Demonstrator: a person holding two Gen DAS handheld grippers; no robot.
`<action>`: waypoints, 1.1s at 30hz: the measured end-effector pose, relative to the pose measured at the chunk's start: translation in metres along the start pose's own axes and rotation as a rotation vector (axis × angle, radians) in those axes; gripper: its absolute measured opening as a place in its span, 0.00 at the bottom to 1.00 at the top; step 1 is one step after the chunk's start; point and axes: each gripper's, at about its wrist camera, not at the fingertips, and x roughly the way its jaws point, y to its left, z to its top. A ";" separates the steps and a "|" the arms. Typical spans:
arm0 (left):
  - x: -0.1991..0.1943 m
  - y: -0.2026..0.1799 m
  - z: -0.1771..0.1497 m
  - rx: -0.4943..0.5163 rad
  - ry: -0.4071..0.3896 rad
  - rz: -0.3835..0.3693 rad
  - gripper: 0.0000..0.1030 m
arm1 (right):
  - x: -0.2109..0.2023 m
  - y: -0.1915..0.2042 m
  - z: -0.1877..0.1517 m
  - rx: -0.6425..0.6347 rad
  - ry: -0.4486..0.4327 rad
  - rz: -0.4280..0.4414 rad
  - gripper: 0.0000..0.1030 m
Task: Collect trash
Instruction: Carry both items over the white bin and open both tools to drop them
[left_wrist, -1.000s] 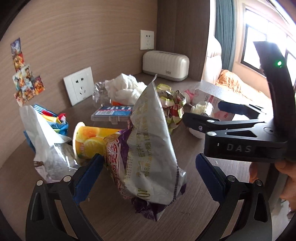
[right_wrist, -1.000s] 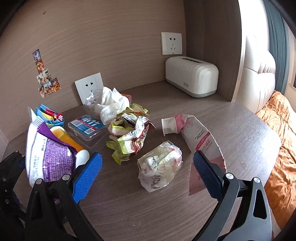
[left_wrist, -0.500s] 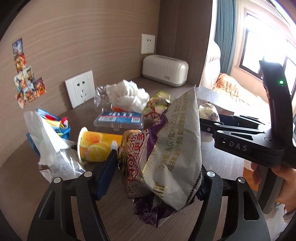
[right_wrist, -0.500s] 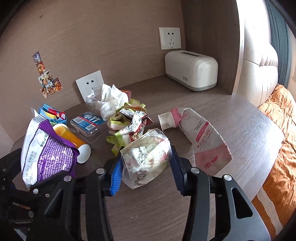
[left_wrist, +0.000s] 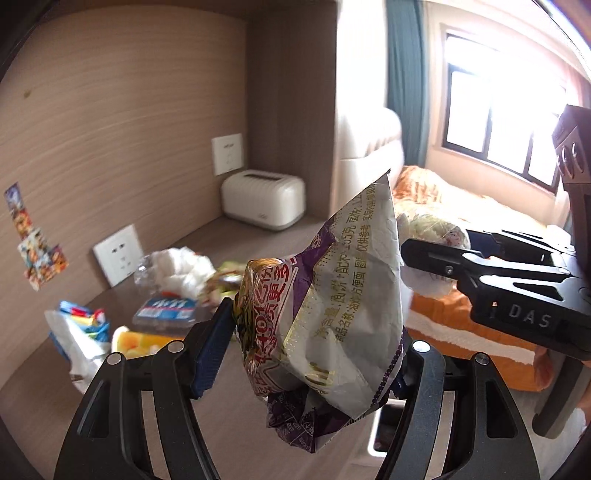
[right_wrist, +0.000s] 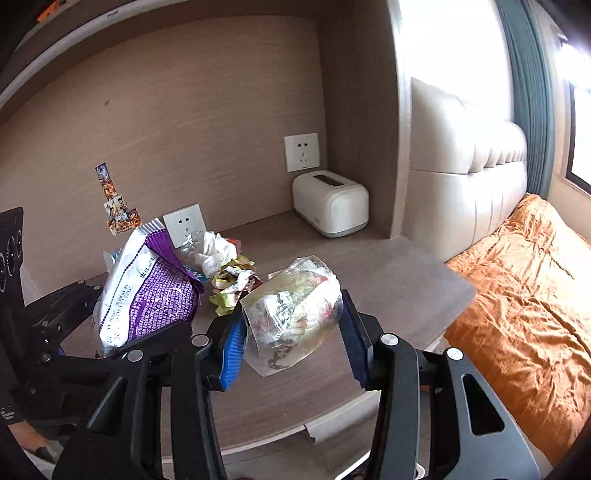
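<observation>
Wood-grain desk below, window beyond the bed — seen only from the left wrist view. Clamped between the left gripper pads: a purple-and-white snack bag, lifted clear of the desk; beside it, at the right edge, the right gripper's side. From the right wrist view: orange bedspread, white toaster-like box, litter pile on the desk — and the right gripper squeezing a crumpled clear wrapper above the desk edge.
</observation>
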 end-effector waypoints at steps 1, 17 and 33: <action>0.000 -0.010 0.002 0.009 -0.004 -0.013 0.66 | -0.010 -0.007 -0.001 0.006 -0.006 -0.015 0.47; 0.029 -0.166 -0.005 0.173 0.040 -0.263 0.66 | -0.098 -0.110 -0.067 0.139 0.031 -0.216 0.47; 0.148 -0.225 -0.114 0.195 0.252 -0.343 0.66 | -0.034 -0.191 -0.187 0.281 0.223 -0.228 0.47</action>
